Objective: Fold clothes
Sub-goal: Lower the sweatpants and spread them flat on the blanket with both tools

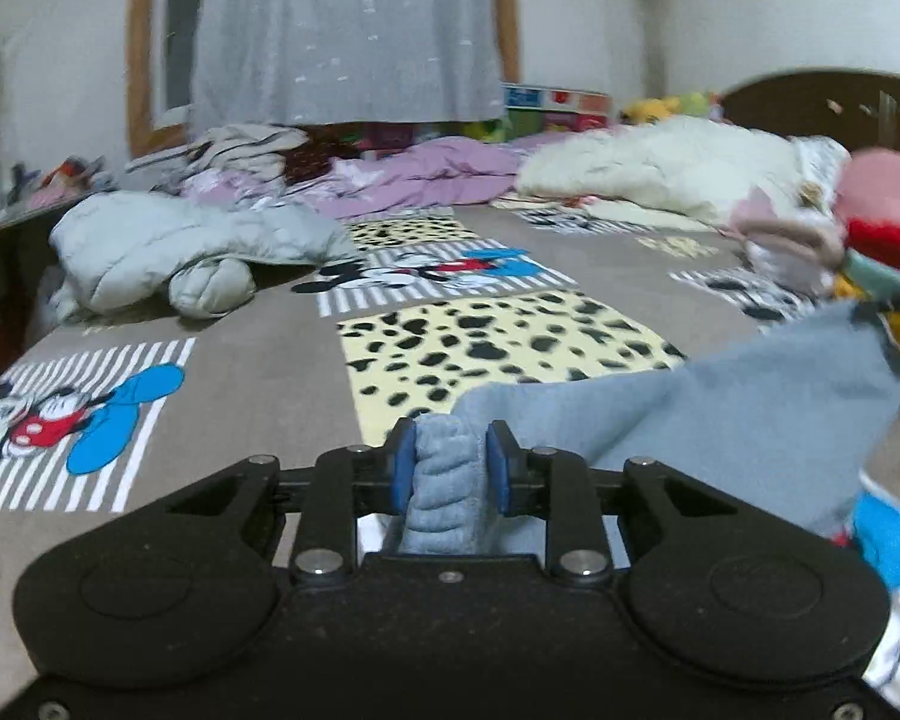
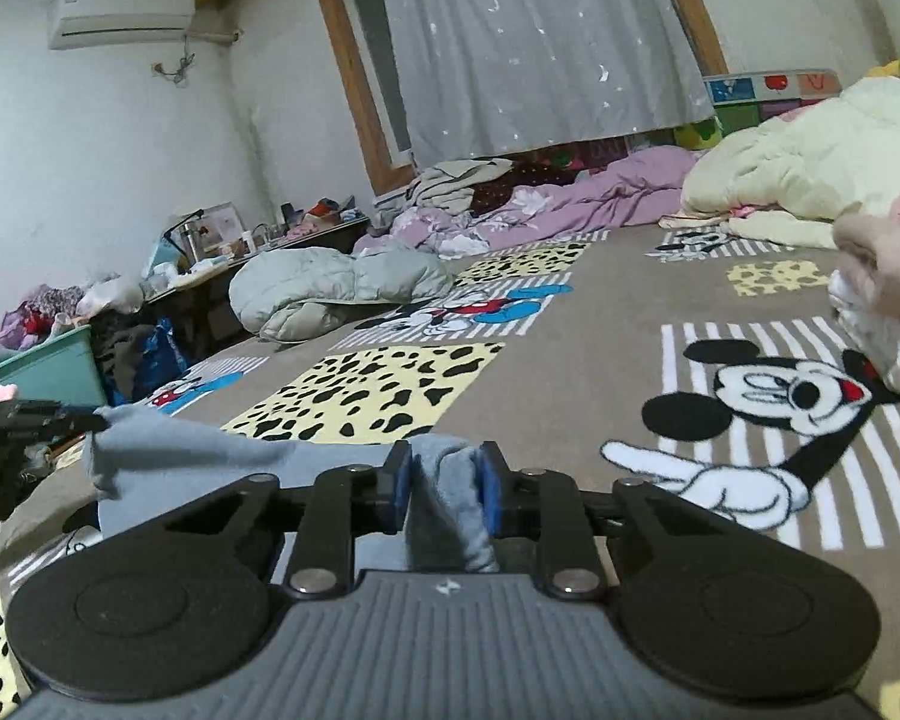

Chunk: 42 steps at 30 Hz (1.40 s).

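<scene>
A light blue garment (image 1: pixel 720 414) is stretched above the patterned bedspread (image 1: pixel 258 372). My left gripper (image 1: pixel 448 465) is shut on its ribbed edge, and the cloth fans out to the right. In the right wrist view my right gripper (image 2: pixel 444 483) is shut on another bunched part of the same blue garment (image 2: pixel 192 450). From there the cloth runs left to the other gripper (image 2: pixel 24 420), seen dark at the left edge.
A grey puffy jacket (image 1: pixel 174 246) lies crumpled at the far left of the bed. Purple bedding (image 1: pixel 426 171) and a cream quilt (image 1: pixel 648 162) lie at the back. Folded clothes (image 1: pixel 882 234) are stacked at the right. A cluttered desk (image 2: pixel 258 246) and a teal bin (image 2: pixel 48 366) stand off the bed's left side.
</scene>
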Each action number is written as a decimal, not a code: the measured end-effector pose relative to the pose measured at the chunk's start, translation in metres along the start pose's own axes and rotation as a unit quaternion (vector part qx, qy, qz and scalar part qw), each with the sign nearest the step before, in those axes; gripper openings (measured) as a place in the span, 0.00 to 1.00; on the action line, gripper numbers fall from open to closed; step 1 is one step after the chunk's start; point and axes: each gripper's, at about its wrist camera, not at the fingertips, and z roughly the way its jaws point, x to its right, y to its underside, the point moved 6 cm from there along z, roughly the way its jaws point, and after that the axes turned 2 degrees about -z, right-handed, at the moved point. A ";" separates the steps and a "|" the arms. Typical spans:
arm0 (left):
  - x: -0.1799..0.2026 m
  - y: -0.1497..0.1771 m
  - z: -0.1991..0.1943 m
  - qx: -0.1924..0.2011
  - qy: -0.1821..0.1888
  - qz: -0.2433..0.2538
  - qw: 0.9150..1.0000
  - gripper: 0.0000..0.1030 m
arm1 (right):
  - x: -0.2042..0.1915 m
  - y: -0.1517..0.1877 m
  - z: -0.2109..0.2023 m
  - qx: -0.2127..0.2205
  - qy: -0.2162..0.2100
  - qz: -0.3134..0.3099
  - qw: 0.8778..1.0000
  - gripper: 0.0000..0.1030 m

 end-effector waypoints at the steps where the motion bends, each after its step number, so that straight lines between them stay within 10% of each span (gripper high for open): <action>1: 0.003 0.000 -0.004 0.004 0.002 0.011 1.000 0.23 | -0.001 0.000 -0.002 0.002 0.000 0.000 1.000 0.24; 21: 0.001 0.053 -0.066 0.015 -0.005 0.004 1.000 0.22 | -0.039 0.021 -0.054 -0.004 0.005 -0.046 0.999 0.16; 42: 0.021 0.114 -0.155 -0.042 0.007 -0.002 0.999 0.25 | -0.099 0.112 -0.136 -0.162 0.035 -0.200 0.966 0.15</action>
